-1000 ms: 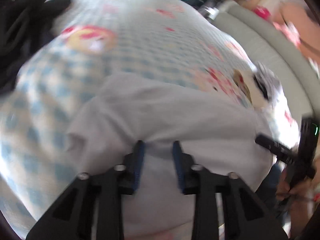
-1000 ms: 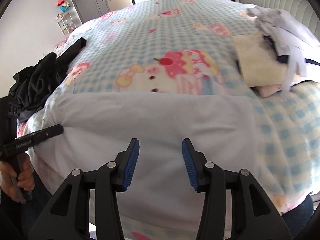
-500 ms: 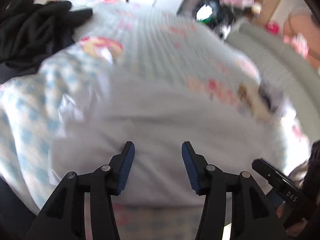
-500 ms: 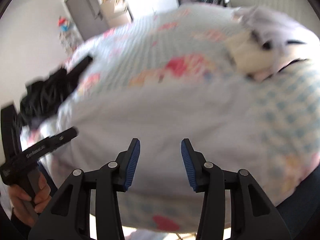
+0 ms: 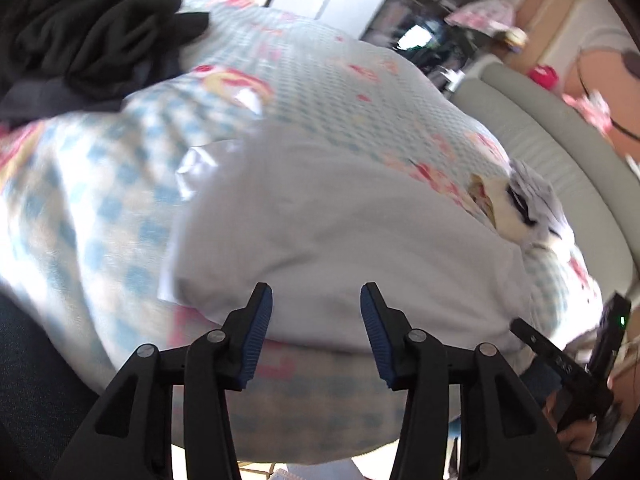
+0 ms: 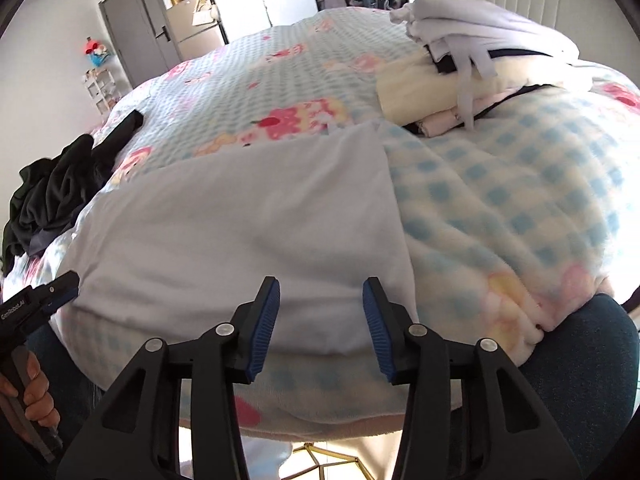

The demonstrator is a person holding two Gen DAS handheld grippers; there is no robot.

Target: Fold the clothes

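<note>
Right wrist: checked blanket (image 6: 500,208) (cartoon prints), grey door (image 6: 136,36)

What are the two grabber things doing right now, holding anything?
Left gripper: just opened, holding nothing, above the white garment.
Right gripper: open, holding nothing.

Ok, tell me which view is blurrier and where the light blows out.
Left wrist view: motion-smeared on the checked blanket, blown out at its left edge. Right wrist view: mostly sharp, white garment crisp, glare on the blanket's right side.
</note>
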